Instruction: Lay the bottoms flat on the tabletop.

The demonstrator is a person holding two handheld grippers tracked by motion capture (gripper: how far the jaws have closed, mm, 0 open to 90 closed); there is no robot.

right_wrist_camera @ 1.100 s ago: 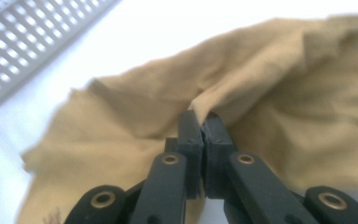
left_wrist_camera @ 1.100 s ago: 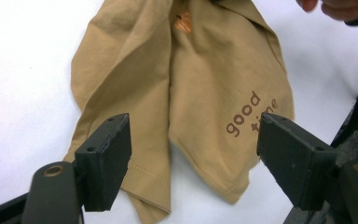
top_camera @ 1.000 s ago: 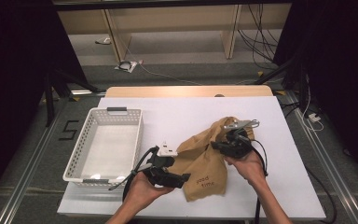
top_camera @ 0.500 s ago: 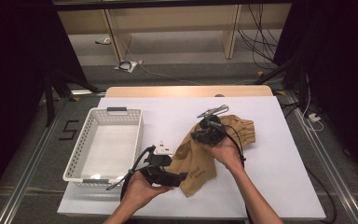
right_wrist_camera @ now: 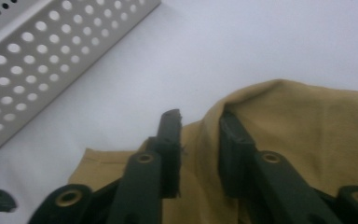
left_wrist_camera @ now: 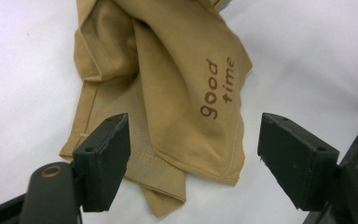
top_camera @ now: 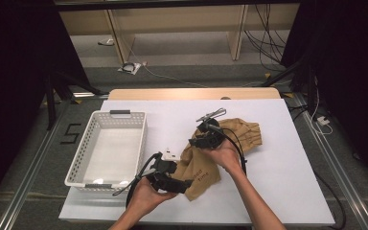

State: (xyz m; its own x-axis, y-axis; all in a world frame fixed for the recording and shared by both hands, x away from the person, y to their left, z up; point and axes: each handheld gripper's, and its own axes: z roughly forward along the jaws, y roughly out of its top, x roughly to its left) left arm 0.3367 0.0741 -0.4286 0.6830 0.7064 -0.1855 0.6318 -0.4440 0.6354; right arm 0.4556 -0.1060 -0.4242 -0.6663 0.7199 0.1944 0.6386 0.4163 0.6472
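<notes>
Cloth: the tan cotton cloth with the brown words "good time" [top_camera: 220,153] lies crumpled on the white desk [top_camera: 287,191], near the middle and a little to the right. It is folded over itself in several layers.
Left gripper: the left gripper [top_camera: 184,184] is at the near corner of the cloth. In the left gripper view its fingers [left_wrist_camera: 105,161] stand wide apart and hold nothing; the corner of the cloth [left_wrist_camera: 168,140] lies on the desk between them, and the pads do not press it.
Right gripper: the right gripper [top_camera: 199,136] is over the far left part of the cloth. Its fingers [right_wrist_camera: 170,149] have just been opening. In the right gripper view a raised fold of the cloth [right_wrist_camera: 205,140] stands in the narrow gap between them; the fingers are a little apart and the grip looks loose.
Neighbour: the white perforated plastic basket [top_camera: 108,148] stands to the left of the cloth, apart from it. It is just beside the left hand.
In the way: the black cables of both grippers trail over the desk and the cloth.
Open room: the desk is bare to the right of the cloth and behind it. The near edge of the desk is close to the left gripper.
</notes>
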